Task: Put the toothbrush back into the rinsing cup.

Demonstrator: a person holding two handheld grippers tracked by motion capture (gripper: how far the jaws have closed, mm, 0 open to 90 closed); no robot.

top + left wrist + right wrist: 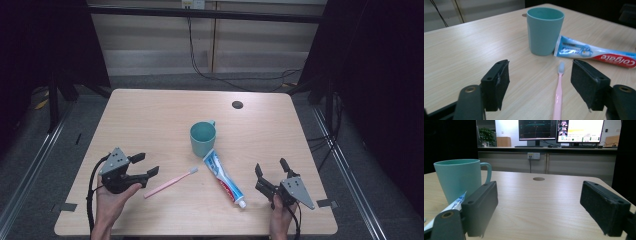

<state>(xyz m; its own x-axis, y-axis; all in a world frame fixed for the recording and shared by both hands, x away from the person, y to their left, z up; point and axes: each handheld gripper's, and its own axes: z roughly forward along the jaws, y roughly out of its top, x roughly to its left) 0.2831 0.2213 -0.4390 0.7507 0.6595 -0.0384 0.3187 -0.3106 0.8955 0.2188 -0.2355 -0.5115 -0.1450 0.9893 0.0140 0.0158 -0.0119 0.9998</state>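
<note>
Item: pink toothbrush [170, 182], lying flat on the wooden table [150, 120], slanted, bristle head toward the teal cup [203, 138], handle end toward the left gripper [147, 166]. In the left gripper view the toothbrush [559, 95] runs up between the two black jaws, nearer the right-hand one, with neither pad touching it; jaws stand fairly wide and hold nothing. Right gripper [272, 167]: jaws spread wide, empty, resting low near the front right of the table, well apart from the brush. Adjacent items: toothpaste tube [224, 179], flat end touching or just beside the cup's foot, cap toward the front edge; cup upright, handle turned away from the person. Handling, by judgement: the brush is light, thin and stiff, smooth plastic, low to the surface, so it is likely to slip or pivot if pinched off-centre; best hold is mid-handle, pads square across it, clear of the soft bristles. Room: open table to the left and behind the brush; cup and tube close off the right side near the head; the front edge lies near the handle end.
</note>
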